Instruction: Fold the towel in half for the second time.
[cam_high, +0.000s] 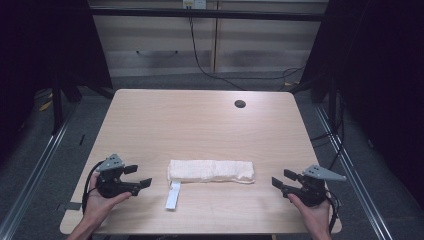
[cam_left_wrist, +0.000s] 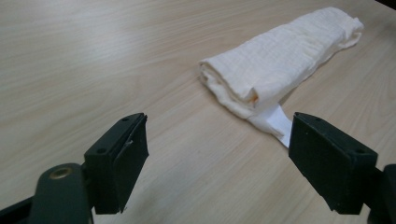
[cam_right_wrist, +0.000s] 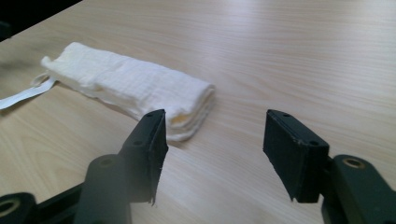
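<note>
Bare table surrounds folded towel; left tool, right tool gape empty.

Even overhead light falls on the pale wooden table in front of me, while the room around it sinks into near-black at both sides of the high view. A soft sheen runs across the far tabletop in both gripper views, and the folded white cloth casts only a faint, narrow shadow along its near edge. My own black jaws loom large and slightly soft at the bottom of those views, their faces almost without detail, and the high view is coarse and a little grainy.
</note>
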